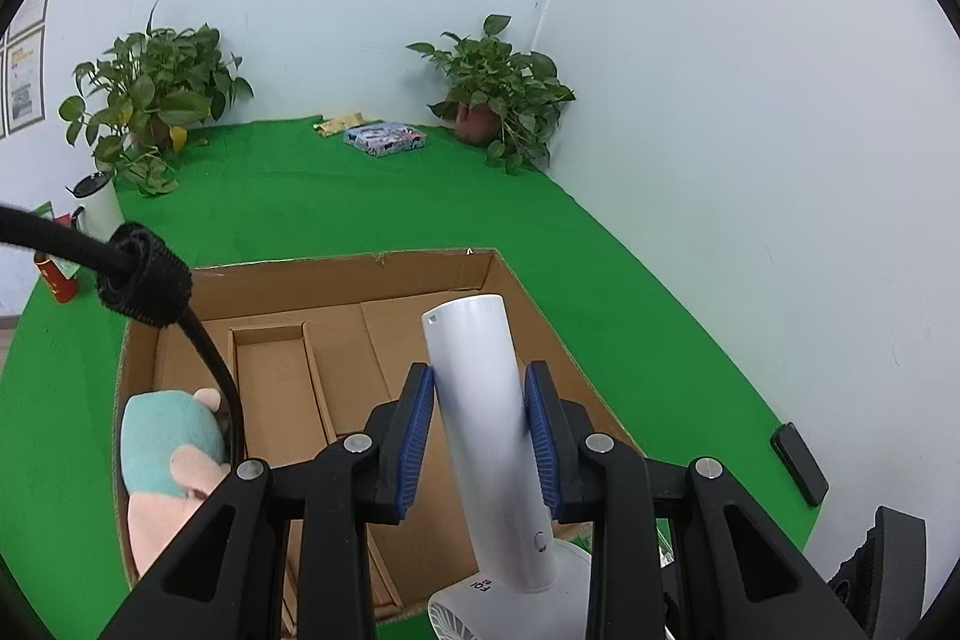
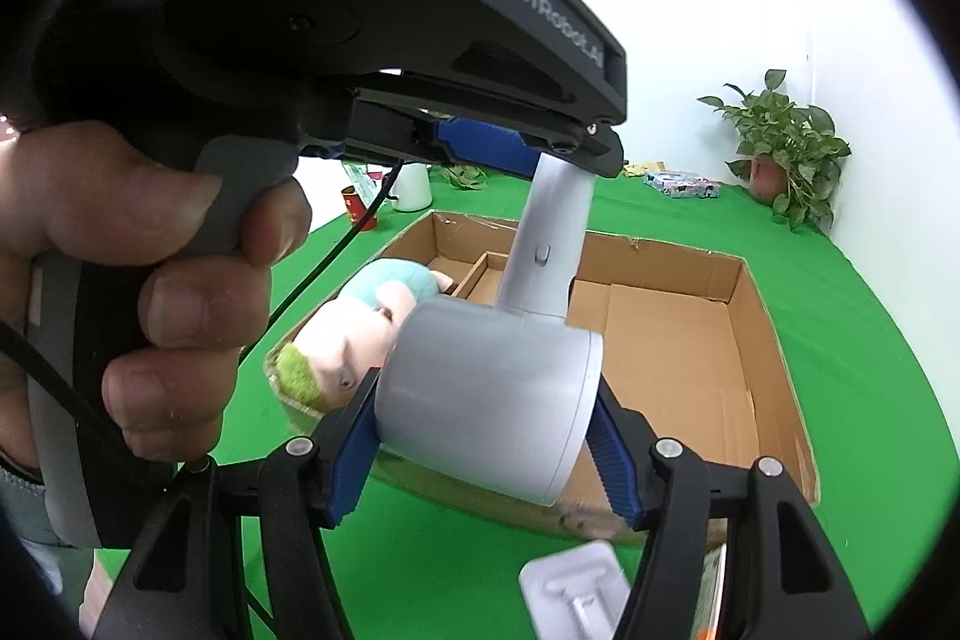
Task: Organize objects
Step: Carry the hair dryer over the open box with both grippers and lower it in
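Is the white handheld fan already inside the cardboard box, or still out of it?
Still out. Both tongs hold the fan in the air above the cardboard box, left on its handle, right on its head.

From the left wrist we look down along the fingers, close over the cardboard box (image 1: 336, 280), facing the room corner at one o'clock. Our right wrist view, equally near, shares that box, the fan (image 2: 498, 388) and the corner plant (image 2: 786, 142).
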### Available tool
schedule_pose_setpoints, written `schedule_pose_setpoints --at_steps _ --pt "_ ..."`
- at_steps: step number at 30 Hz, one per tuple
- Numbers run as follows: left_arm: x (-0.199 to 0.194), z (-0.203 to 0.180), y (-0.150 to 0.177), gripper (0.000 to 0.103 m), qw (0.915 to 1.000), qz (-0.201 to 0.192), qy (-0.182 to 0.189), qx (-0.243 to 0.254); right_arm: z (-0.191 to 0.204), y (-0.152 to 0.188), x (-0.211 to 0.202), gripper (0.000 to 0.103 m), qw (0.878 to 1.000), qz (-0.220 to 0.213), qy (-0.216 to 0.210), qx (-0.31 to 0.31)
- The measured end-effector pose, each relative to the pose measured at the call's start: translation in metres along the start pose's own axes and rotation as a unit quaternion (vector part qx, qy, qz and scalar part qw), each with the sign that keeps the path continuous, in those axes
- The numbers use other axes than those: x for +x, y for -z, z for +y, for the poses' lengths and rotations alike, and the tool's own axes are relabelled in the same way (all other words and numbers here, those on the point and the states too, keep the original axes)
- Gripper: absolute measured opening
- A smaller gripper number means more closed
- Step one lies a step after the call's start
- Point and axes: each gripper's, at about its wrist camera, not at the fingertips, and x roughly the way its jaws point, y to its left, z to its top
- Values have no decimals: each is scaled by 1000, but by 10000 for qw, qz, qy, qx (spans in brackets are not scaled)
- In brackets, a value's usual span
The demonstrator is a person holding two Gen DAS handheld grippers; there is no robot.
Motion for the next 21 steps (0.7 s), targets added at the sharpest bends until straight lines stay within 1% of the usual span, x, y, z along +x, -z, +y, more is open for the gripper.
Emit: schedule_pose_setpoints --at_steps 3,6,9,15,17,21 --pt "28 17 -13 29 9998 178 -18 -130 -10 -6 17 63 9998 201 -87 14" --pt "56 35 -12 29 9988 366 1 -313 -19 -9 36 63 9989 449 -159 16" --pt "87 48 -7 29 9972 616 -44 -411 -30 -7 55 63 9966 731 -329 204" --pt "147 60 14 30 9925 1105 -37 -521 -47 10 81 63 9904 1194 -494 500" --pt "161 60 27 30 9910 1221 -51 -550 -53 16 88 63 9872 1355 -581 609" --pt "187 65 43 30 9868 1483 -180 -618 -60 24 98 63 9805 1643 -789 735"
